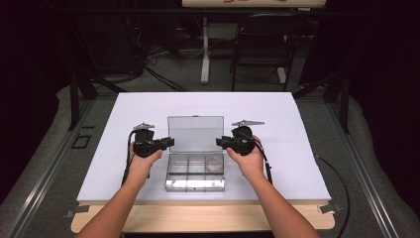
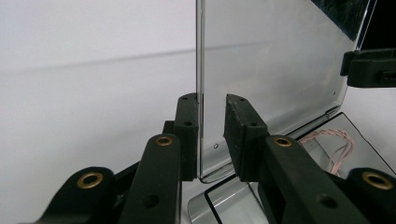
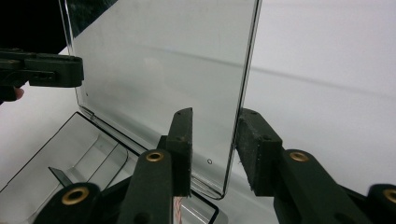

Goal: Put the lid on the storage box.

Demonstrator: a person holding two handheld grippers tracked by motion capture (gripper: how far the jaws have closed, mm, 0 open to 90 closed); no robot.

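Black jaws of the left gripper [image 2: 211,135] fill the foreground of the left gripper view, standing on either side of the left edge of the raised clear lid [image 2: 271,70]. One pad lies against the edge and the other stands a sliver off, so the jaws are nearly closed without a clear pinch. In the right gripper view, the right gripper [image 3: 215,154] straddles the lid's opposite edge with a plain gap at its outer pad, about half open and gripping nothing.

The step in hand looks like handling the lid of the clear compartment box [image 1: 195,171], which sits in the middle of the white table [image 1: 297,148] with its lid upright behind the tray. The next move probably calls for both sets of jaws to firm up evenly on the two edges, then swing the lid on its hinge without twisting it.

From above, the high view gives the layout: both hands level at the lid's sides, and the tray's dividers. The left gripper view adds a pink-white coiled cord [image 2: 334,149] in one compartment, a mere smudge from above.
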